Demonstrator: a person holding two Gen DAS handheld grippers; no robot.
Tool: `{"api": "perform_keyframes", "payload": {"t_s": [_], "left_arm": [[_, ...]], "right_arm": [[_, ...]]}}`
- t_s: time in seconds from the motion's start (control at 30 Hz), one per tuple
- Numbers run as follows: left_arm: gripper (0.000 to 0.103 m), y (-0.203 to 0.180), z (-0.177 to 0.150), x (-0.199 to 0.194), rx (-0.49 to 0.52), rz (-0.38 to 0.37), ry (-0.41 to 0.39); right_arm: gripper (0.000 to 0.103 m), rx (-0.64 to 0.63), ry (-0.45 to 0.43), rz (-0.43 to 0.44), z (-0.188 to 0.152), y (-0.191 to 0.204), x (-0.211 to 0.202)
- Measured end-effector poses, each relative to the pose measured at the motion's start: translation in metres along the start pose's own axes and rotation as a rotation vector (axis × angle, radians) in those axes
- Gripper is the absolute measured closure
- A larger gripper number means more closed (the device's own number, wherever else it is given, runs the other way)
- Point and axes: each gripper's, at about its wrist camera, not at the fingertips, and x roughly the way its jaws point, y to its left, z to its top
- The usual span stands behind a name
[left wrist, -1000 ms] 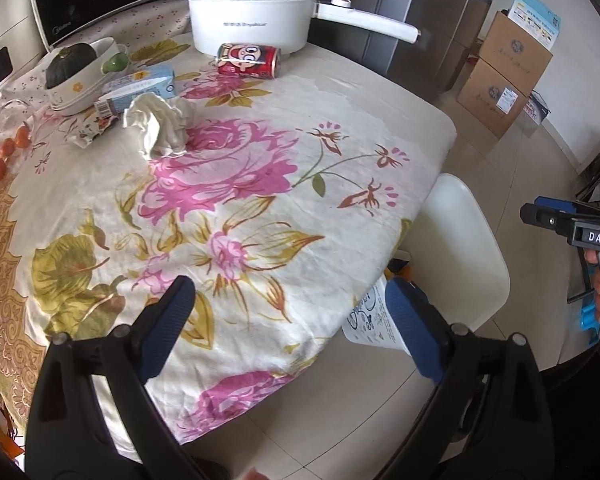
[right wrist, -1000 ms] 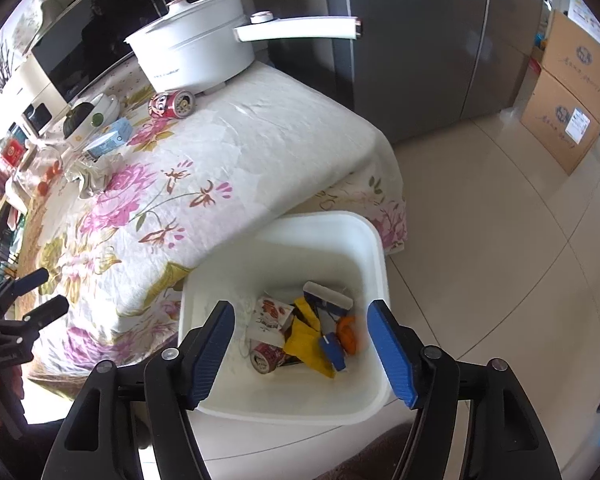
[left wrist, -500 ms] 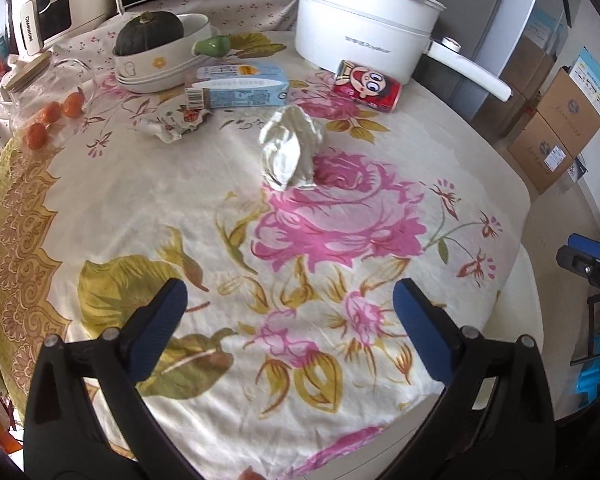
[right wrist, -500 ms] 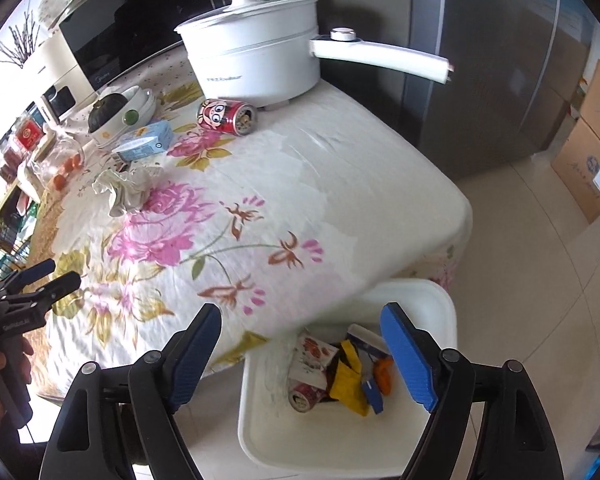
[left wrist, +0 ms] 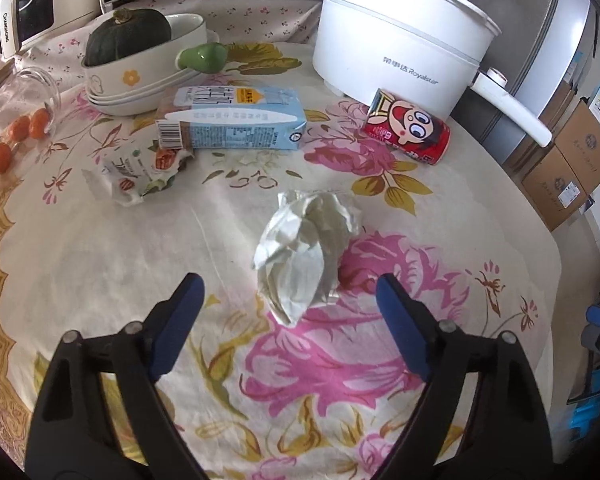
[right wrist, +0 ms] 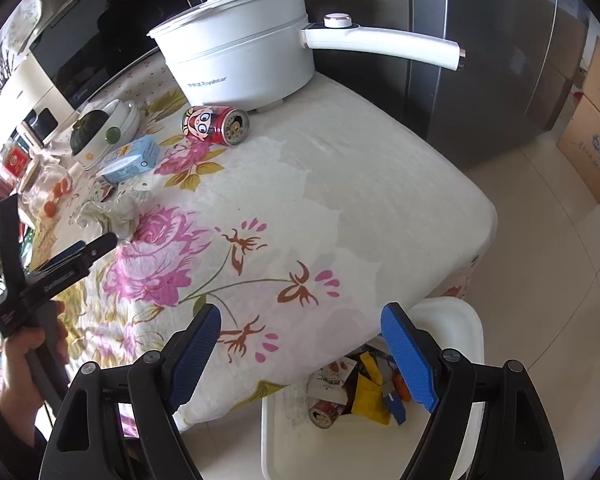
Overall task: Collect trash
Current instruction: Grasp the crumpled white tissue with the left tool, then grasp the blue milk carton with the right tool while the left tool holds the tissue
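A crumpled white paper (left wrist: 308,248) lies on the flowered tablecloth (left wrist: 100,248). My left gripper (left wrist: 287,294) straddles its near end, jaws closing, pads clear of it. One of its fingers (right wrist: 94,248) shows beside the paper (right wrist: 114,214) in the right wrist view. Farther back lie a red can (left wrist: 408,132), a blue milk carton (left wrist: 232,118) and a torn wrapper (left wrist: 140,172). My right gripper (right wrist: 302,318) hangs open and empty over the table's near corner. Beside it, on the floor, stands the white bin (right wrist: 466,320) holding several pieces of trash.
A white electric pot (left wrist: 400,40) with a long handle stands at the back, stacked bowls with a dark squash (left wrist: 128,36) to its left. Small orange fruits (left wrist: 20,132) sit at the left edge. Cardboard boxes (left wrist: 572,160) and a steel fridge (right wrist: 480,60) stand beyond the table.
My left gripper has swung in over the table up to the crumpled paper, and its jaws have narrowed. My right gripper has shifted from above the bin to the table's corner and opened wider.
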Motion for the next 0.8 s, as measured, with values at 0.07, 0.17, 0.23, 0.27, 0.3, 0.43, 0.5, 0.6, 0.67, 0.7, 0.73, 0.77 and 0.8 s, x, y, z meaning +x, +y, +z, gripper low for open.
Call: {"api": "perform_keyframes", "payload": {"t_s": [0.07, 0.17, 0.23, 0.27, 0.3, 0.43, 0.5, 0.6, 0.67, 0.7, 0.73, 0.77, 0.8], "left_arm": [[0.027, 0.005, 0.003, 0.007, -0.041, -0.028, 0.005], [0.057, 0.01, 0.003, 0.009, -0.087, -0.093, 0.006], [0.061, 0.008, -0.001, 0.002, -0.086, -0.101, 0.007], [0.062, 0.007, -0.003, -0.004, -0.075, -0.1, 0.005], [0.063, 0.006, -0.005, -0.011, -0.061, -0.095, 0.005], [0.063, 0.01, -0.015, -0.044, -0.038, -0.087, -0.005], [0.064, 0.017, -0.023, -0.065, -0.057, -0.083, -0.005], [0.064, 0.033, -0.038, -0.095, -0.097, -0.08, -0.007], [0.064, 0.043, -0.049, -0.113, -0.112, -0.063, -0.011], [0.064, 0.051, -0.056, -0.123, -0.121, -0.056, -0.022], [0.064, 0.057, -0.062, -0.13, -0.13, -0.055, -0.027], [0.064, 0.063, -0.066, -0.133, -0.14, -0.051, -0.026], [0.064, 0.07, -0.07, -0.136, -0.16, -0.042, -0.021]], "right_arm": [[0.019, -0.003, 0.007, -0.009, -0.001, 0.0, 0.002], [0.019, -0.003, 0.005, -0.011, -0.001, 0.001, 0.002], [0.019, -0.008, 0.003, -0.009, -0.001, 0.001, 0.002], [0.019, -0.014, 0.002, -0.01, -0.002, 0.002, 0.001], [0.019, -0.02, 0.001, -0.013, -0.002, 0.002, 0.001], [0.019, -0.042, -0.006, -0.032, -0.004, 0.005, -0.001], [0.019, -0.046, -0.008, -0.031, -0.004, 0.007, -0.002], [0.019, -0.047, -0.009, -0.023, -0.005, 0.01, -0.002], [0.019, -0.057, -0.007, -0.02, -0.007, 0.015, -0.002], [0.019, -0.068, -0.003, -0.017, -0.007, 0.019, -0.002], [0.019, -0.078, -0.001, -0.014, -0.009, 0.023, -0.002], [0.019, -0.09, 0.0, -0.01, -0.009, 0.028, -0.001], [0.019, -0.104, 0.003, -0.002, -0.01, 0.034, 0.0]]}}
